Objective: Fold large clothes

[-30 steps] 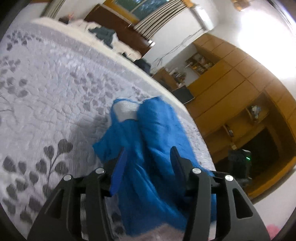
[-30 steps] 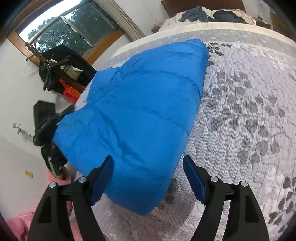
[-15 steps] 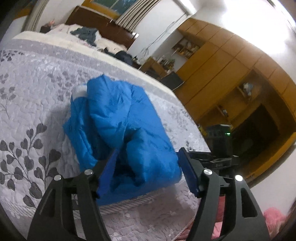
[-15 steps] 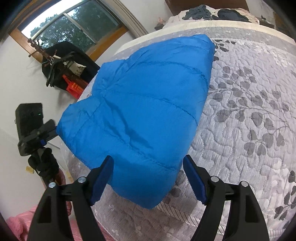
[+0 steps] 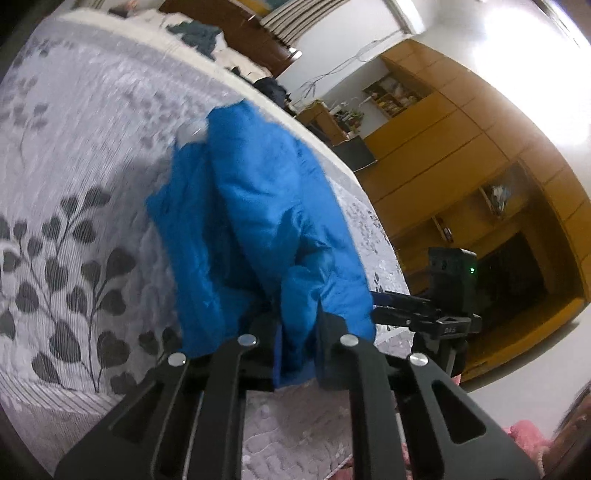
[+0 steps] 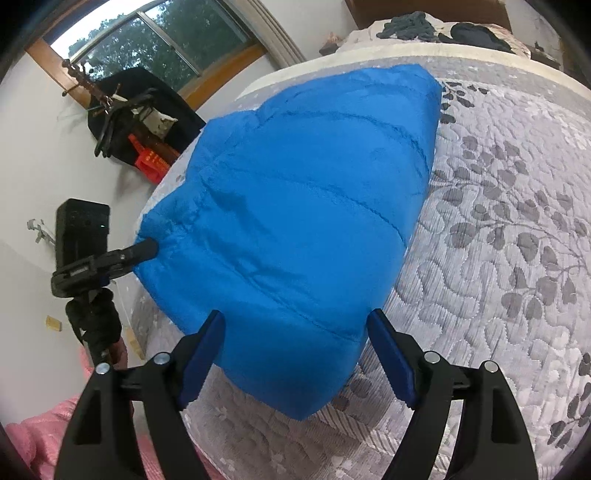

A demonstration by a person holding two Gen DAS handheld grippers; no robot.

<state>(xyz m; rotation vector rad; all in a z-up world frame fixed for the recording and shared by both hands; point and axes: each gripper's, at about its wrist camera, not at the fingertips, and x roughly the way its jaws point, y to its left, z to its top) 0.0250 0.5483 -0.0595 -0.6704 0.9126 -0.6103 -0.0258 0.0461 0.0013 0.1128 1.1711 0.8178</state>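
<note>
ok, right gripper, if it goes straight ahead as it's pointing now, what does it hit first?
Most likely the blue puffy jacket: the right gripper is open, and the jacket's near edge lies between its fingers. Depth is unclear; it may pass slightly above.

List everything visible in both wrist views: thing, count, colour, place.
Padded jacket: one, blue, folded on the near part of the bed.
Bedspread: one, grey with dark leaf print, covering the bed.
Dark clothes: a pile, at the far end of the bed.
Wardrobe: wooden, orange-brown, along the wall.
Window: one, wood-framed, trees outside.
Left gripper: black, shut on the jacket's near edge.
Right gripper: black with blue pads, open, above the jacket's near corner.
</note>
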